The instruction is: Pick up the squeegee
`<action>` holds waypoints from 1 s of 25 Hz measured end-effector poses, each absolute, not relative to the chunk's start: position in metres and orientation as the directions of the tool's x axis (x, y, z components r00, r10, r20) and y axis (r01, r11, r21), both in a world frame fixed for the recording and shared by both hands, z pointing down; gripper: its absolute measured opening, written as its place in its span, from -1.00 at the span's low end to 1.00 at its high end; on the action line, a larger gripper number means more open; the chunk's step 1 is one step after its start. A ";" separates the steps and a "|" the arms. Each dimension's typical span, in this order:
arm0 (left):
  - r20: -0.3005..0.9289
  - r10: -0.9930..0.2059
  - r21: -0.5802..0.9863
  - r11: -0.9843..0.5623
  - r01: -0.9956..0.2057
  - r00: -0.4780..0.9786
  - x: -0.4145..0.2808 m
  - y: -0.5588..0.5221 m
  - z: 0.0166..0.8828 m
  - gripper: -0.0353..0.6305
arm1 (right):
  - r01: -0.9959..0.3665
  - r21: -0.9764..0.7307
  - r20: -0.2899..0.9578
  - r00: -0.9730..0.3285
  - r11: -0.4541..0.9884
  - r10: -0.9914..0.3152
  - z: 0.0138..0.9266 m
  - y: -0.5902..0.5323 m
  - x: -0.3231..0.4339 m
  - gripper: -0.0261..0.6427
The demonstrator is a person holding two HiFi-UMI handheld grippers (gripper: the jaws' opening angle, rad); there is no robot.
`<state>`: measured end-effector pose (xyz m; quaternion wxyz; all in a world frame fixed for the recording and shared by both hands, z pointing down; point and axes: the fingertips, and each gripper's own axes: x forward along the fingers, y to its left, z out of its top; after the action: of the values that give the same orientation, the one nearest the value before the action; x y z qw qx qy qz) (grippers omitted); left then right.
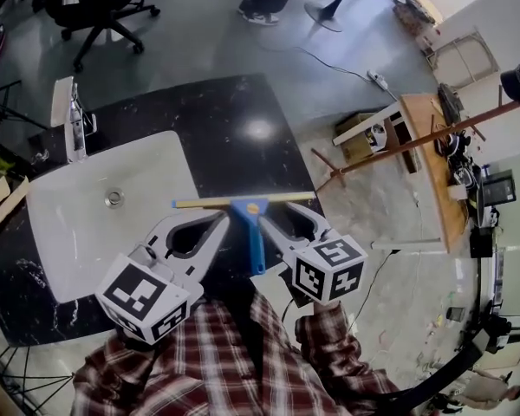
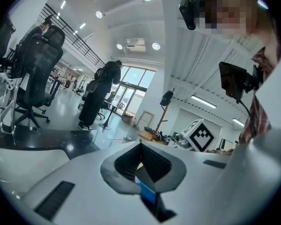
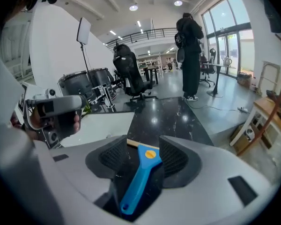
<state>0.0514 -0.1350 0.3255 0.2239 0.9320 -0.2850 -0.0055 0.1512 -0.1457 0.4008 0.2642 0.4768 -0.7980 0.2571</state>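
Observation:
The squeegee lies flat on the black counter (image 1: 234,137). It has a blue handle (image 1: 255,237) and a pale wooden-coloured blade (image 1: 243,201) across its far end. My right gripper (image 1: 288,217) hangs just over it, open. In the right gripper view the handle (image 3: 139,179) runs between the two wide-apart pads (image 3: 174,159), and neither pad presses on it. My left gripper (image 1: 220,220) is to the handle's left, with its jaw tips together and nothing held. In the left gripper view (image 2: 141,146) a bit of blue (image 2: 147,192) shows below the jaws.
A white sink basin (image 1: 87,232) with a drain and a faucet (image 1: 70,118) fills the counter's left part. The counter ends just right of the squeegee, with grey floor beyond. A wooden coat stand (image 1: 416,142), a desk, an office chair (image 1: 95,7) and a standing person (image 3: 189,55) are farther off.

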 end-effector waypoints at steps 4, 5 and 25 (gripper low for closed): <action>0.139 -0.541 0.399 -0.736 -0.547 0.829 0.050 -0.135 0.334 -0.87 | -0.901 -0.175 0.739 -0.387 0.398 -0.551 0.433 -0.139 0.150 -0.30; 0.139 -0.541 0.400 -0.736 -0.546 0.830 0.049 -0.135 0.335 -0.86 | -0.903 -0.178 0.754 -0.381 0.391 -0.536 0.440 -0.137 0.150 -0.30; 0.177 -0.547 0.494 -0.669 -0.555 0.818 0.014 -0.143 0.376 -0.87 | -0.950 -0.135 0.880 -0.246 0.283 -0.407 0.515 -0.122 0.151 -0.42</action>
<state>0.0141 -0.1433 0.3755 0.2730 0.9135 -0.3015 0.0071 0.1508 -0.1215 0.5148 0.3812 0.4813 -0.7045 0.3560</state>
